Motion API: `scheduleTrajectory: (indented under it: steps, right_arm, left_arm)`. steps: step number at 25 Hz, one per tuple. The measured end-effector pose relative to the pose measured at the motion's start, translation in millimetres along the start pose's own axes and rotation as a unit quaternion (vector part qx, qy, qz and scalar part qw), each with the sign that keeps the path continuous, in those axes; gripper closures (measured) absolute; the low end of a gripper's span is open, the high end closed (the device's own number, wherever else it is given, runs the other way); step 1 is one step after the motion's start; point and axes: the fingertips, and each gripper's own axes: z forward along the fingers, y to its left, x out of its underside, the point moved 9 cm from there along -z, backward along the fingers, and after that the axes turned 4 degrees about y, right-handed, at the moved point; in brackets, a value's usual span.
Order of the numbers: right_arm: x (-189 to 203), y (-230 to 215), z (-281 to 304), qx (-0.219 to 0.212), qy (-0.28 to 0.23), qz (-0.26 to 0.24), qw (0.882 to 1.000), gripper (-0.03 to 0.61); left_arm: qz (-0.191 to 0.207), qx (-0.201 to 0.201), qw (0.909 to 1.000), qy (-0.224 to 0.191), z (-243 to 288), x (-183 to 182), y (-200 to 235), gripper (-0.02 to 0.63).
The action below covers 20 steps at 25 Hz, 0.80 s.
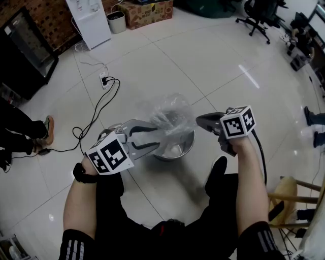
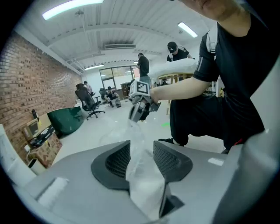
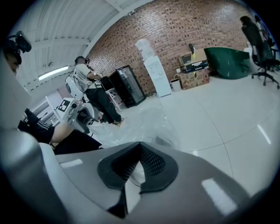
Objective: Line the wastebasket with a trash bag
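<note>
Trash bag point(image 1: 170, 114): thin, limp, slippery film ballooning over wastebasket point(image 1: 189, 146); pinched in clenched right gripper point(image 1: 199, 121), slack between parted left gripper point(image 1: 152, 136) jaws (best gripped at hem).

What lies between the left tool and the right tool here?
A clear trash bag, puffed up over the metal wastebasket, spans from the left tool to the right tool; the head view shows it.

1 wastebasket point(image 1: 186, 147), 1 trash bag point(image 1: 170, 117), 2 claws: left claw point(image 1: 155, 137), right claw point(image 1: 200, 121); 1 cardboard box point(image 1: 147, 12).
</note>
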Motion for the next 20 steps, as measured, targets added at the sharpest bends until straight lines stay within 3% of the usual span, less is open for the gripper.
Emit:
scheduleTrajectory:
  steps: [5,11,14,16,20]
  right_arm:
    - [24,4,7,-0.034,0.066,-0.009,0.997,0.572]
    - [61,-12,34,-0.012,0.171,0.002,0.985,0.572]
    - [74,-18,42,-0.006,0.201,0.015,0.979,0.572]
    - [78,-22,45,-0.004,0.209,0.021,0.978,0.572]
    - [81,-30,48,0.012,0.219,0.029,0.975,0.572]
  left_arm:
    - [-0.016,-0.036,0.9944,0.098,5,35,14,0.457]
    - [-0.074,-0.083,0.9740,0.198,23,90,45,0.457]
    - [-0.084,-0.085,0.9633,0.240,36,119,58,0.415]
    - [-0.093,-0.078,0.9581,0.259,44,135,62,0.374]
    - [-0.118,-0.087,0.9556,0.256,58,151,69,0.367]
